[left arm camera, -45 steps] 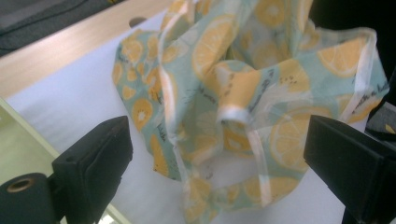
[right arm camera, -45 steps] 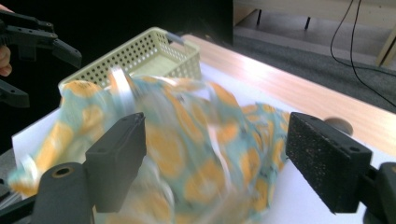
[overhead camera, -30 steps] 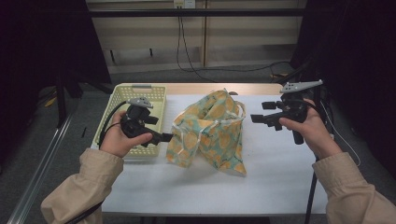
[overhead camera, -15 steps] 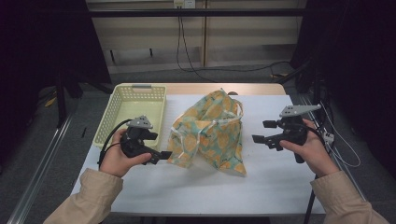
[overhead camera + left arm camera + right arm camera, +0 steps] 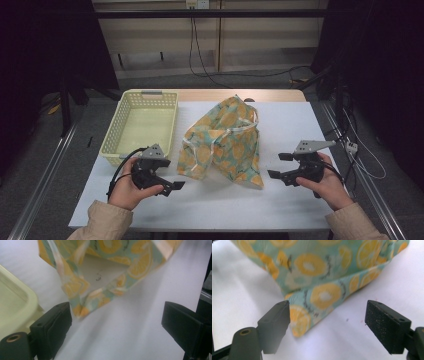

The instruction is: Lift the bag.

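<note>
My left gripper [image 5: 172, 184] sits low at the near-left of the table [image 5: 280, 205], jaws spread wide w/ nothing between them; my right gripper [image 5: 278, 166] is at the near-right, jaws likewise wide apart & empty. Between the two lies the lemon-print cloth bag [image 5: 223, 142], crumpled mid-table, its near corners just ahead of each gripper but not touching either. In the left gripper view the bag's corner [image 5: 82, 307] is just beyond my left-hand jaw, w/ the white lining showing a small dark mark, too blurred to read. In the right gripper view the bag's corner [image 5: 309, 312] pokes in between my jaws, apart from both pads. The yellow basket [image 5: 112, 145] stands far-left, right next to the bag, empty; its rim [image 5: 22, 305] is close by my left gripper. Nothing blocks either approach. Vs. a sec ago: both grippers have come back toward me & lower, away from the bag; bag & basket unmoved.
</note>
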Demonstrator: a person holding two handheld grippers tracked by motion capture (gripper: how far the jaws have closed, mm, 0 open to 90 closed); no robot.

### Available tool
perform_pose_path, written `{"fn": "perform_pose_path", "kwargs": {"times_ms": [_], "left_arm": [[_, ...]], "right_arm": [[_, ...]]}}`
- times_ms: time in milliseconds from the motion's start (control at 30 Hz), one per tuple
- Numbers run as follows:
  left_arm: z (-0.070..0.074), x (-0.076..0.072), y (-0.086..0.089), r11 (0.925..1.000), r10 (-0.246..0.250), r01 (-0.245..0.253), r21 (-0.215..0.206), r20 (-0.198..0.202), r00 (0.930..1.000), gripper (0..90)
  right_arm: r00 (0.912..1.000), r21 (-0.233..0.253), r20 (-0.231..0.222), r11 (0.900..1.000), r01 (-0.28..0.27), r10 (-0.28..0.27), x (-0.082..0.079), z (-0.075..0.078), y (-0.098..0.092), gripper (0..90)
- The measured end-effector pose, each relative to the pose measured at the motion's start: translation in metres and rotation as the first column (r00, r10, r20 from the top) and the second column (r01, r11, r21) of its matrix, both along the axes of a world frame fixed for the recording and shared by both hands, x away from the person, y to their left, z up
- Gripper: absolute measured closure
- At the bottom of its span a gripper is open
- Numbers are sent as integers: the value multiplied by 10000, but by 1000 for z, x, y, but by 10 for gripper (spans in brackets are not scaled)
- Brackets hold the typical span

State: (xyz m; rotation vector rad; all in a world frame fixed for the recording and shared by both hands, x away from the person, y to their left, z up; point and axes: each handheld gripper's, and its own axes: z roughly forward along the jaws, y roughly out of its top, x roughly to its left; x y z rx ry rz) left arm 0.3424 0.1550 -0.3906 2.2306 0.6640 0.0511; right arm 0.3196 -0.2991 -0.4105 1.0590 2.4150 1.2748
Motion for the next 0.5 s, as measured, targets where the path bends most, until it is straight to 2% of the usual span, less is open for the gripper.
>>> {"fn": "perform_pose_path", "kwargs": {"times_ms": [100, 200, 333, 400, 433, 500], "left_arm": [[-13, -4, 4, 9999, 113, -111, 96, -189, 9998, 86], [-24, -7, 7, 9998, 184, -185, -33, -281, 9994, 85], [-36, -10, 15, 9994, 347, -347, 5, -146, 9993, 85], [-40, -11, 21, 9985, 443, -447, -310, -136, 9989, 85], [-41, -12, 24, 9978, 598, -599, -283, -22, 9982, 85], [-45, -12, 28, 9971, 679, -681, -342, -85, 9977, 82]], "right_arm": [[10000, -115, -50, 9999, 10, -11, -6, -10, 0, 202], [10000, -226, -8, 9997, 57, -57, -12, -18, 0, 202], [10000, -140, -46, 9999, -61, 60, -16, -25, 0, 199], [10000, -196, -23, 9998, -10, 10, -18, -28, 1, 199], [10000, -217, -16, 9998, 12, -12, -19, -29, 2, 197], [10000, -231, -40, 9997, -53, 52, -19, -33, 4, 194]]}}
